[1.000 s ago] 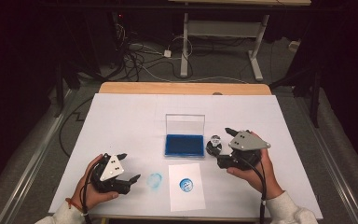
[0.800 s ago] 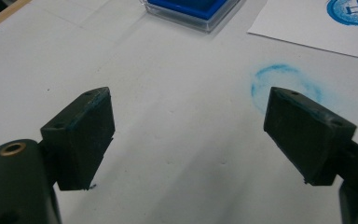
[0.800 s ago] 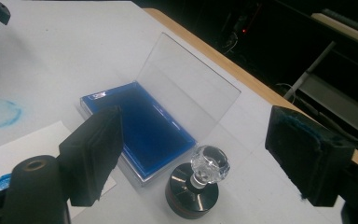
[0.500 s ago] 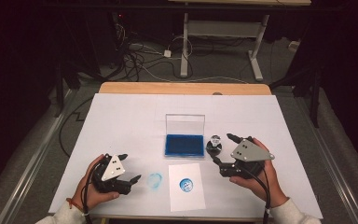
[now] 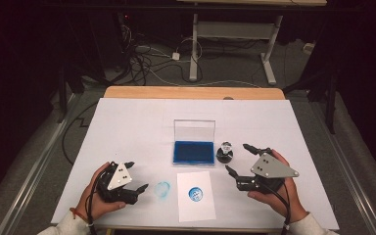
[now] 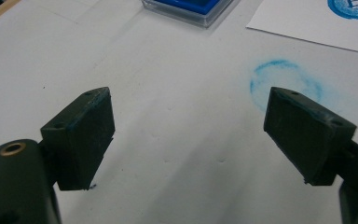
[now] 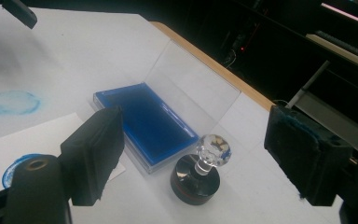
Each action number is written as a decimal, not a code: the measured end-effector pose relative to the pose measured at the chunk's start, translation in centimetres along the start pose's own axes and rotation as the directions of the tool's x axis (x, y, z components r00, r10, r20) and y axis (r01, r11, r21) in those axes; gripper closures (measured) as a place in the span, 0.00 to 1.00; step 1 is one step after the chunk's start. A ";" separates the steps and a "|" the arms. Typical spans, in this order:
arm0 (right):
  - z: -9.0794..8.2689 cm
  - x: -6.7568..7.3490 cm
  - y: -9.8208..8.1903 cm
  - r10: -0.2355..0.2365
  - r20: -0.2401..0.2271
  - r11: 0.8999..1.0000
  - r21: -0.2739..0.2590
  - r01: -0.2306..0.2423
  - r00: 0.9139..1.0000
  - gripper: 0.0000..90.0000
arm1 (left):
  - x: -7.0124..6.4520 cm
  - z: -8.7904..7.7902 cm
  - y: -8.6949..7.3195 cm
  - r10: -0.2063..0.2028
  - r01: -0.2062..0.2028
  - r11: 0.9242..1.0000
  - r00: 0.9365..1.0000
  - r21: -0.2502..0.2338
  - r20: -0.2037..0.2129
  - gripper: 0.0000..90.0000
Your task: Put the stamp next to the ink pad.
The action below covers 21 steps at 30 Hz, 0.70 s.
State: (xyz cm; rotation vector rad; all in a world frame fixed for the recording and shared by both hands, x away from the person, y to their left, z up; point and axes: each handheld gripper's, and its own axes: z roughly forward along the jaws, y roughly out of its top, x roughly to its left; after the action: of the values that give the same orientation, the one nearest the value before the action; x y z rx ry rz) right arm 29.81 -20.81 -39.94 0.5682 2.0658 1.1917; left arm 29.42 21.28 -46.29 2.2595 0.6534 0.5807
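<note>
Two blue prints I see: one on the paper before the pad, lettering perhaps "HH". Stamp stands beside the pad; both grippers gape, empty.

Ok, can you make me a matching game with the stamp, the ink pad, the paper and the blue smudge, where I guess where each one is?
Things:
1. stamp
2. ink pad
3. sheet of paper
4. blue ring smudge

Places or states:
A. printed with a round blue mark
B. lid standing open
C. on the bare table beside the left claw
D. upright, right of the ink pad, in front of the open right claw

Pairs: 1-D, 2-B, 3-A, 4-C
</note>
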 end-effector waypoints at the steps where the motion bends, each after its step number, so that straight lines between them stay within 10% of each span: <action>1: -0.1 0.0 -0.1 0.000 0.003 1.000 0.000 0.000 1.000 0.23 | 0.0 0.0 0.0 0.002 -0.002 1.000 1.000 0.002 0.000 0.18; 21: -1.5 -0.5 -2.1 0.027 0.033 0.999 0.024 -0.028 0.999 0.23 | -0.1 0.0 0.1 0.011 -0.011 1.000 1.000 0.001 -0.006 0.18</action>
State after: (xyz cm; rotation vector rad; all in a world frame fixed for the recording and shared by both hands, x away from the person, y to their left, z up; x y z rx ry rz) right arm 28.95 -23.04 -41.07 0.6259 2.0542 1.1668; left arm 29.38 21.18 -46.23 2.2649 0.6446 0.5925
